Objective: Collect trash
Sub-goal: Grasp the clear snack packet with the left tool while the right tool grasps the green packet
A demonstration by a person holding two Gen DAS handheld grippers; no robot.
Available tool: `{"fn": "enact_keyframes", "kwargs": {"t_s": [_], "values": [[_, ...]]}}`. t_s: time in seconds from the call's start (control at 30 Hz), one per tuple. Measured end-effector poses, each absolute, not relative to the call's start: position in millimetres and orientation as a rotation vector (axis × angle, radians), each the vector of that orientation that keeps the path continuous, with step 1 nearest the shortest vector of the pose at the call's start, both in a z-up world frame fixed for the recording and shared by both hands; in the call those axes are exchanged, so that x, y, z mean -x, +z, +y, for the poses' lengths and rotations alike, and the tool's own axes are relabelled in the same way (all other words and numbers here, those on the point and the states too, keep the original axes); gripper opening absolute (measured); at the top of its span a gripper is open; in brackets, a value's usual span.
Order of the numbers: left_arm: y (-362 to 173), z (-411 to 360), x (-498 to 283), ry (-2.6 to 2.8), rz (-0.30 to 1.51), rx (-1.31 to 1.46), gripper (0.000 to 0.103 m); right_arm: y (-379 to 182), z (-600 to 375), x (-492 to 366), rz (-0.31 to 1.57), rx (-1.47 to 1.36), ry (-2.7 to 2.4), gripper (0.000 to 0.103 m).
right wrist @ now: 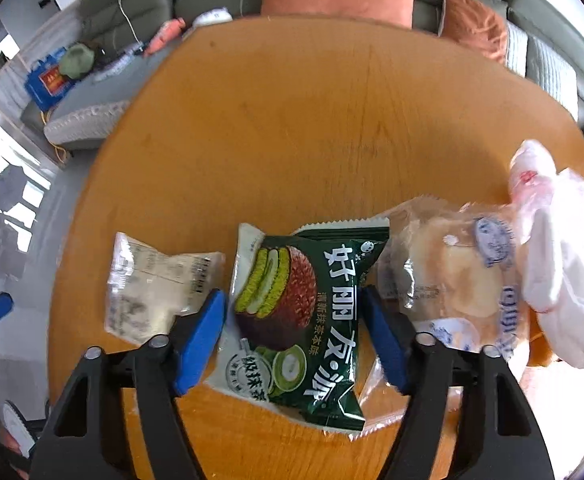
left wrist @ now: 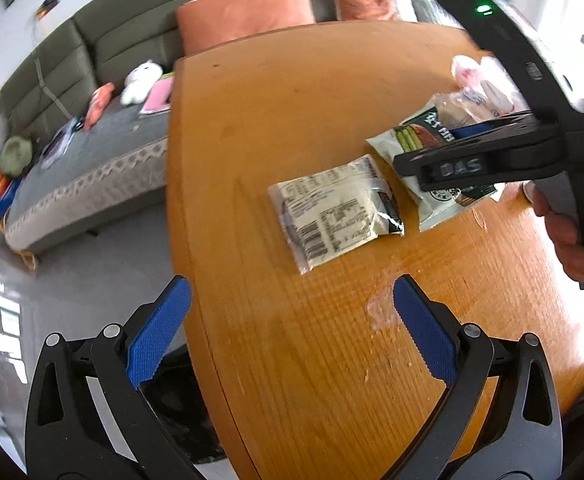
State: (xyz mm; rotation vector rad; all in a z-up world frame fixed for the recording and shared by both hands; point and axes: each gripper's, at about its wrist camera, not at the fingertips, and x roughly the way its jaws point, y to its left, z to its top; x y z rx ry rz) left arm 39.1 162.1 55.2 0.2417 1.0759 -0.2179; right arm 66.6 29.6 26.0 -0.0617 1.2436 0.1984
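Right wrist: "好丽友·派" green wrapper (right wrist: pixel 300 316)

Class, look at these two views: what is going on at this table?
A person with two handheld grippers is clearing snack wrappers off a wooden table. The right gripper straddles the green wrapper, jaws open, not yet clamped. The left gripper hovers open near the table edge. A pale wrapper lies untouched.
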Motion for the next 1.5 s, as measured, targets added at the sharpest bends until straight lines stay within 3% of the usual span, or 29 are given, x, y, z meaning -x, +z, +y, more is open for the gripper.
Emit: {"fn": "enact_keyframes", "kwargs": {"t_s": [0.13,0.63,0.9,1.07,1.2,1.33,1.37,1.4,1.5], "values": [[50,153,-56,-0.314,1.062,-0.302,0.098,28,30,-67,1.229,0.062,0.204,0.058],[12,106,-104,-0.723,1.088,-0.734,0.097,66,-26,-51,1.169,-0.164,0.256,0.057],[3,111,-123,-0.728,1.252,-0.589,0.098,70,-19,-54,1.165,-0.186,0.246,0.057],[8,117,-127,-0.677,1.251,-0.544,0.098,71,-19,-50,1.168,-0.186,0.245,0.057],[17,122,-115,-0.629,1.203,-0.477,0.083,71,-18,-51,1.173,-0.186,0.24,0.057],[23,129,-101,-0.542,1.197,-0.396,0.075,73,-17,-50,1.175,-0.183,0.237,0.057],[24,133,-98,-0.514,1.198,-0.365,0.071,73,-17,-48,1.174,-0.183,0.239,0.057],[28,141,-95,-0.475,1.195,-0.312,0.055,75,-17,-47,1.171,-0.184,0.242,0.057],[34,170,-82,-0.43,1.207,-0.123,0.051,77,-16,-47,1.166,-0.18,0.253,0.057]]}}
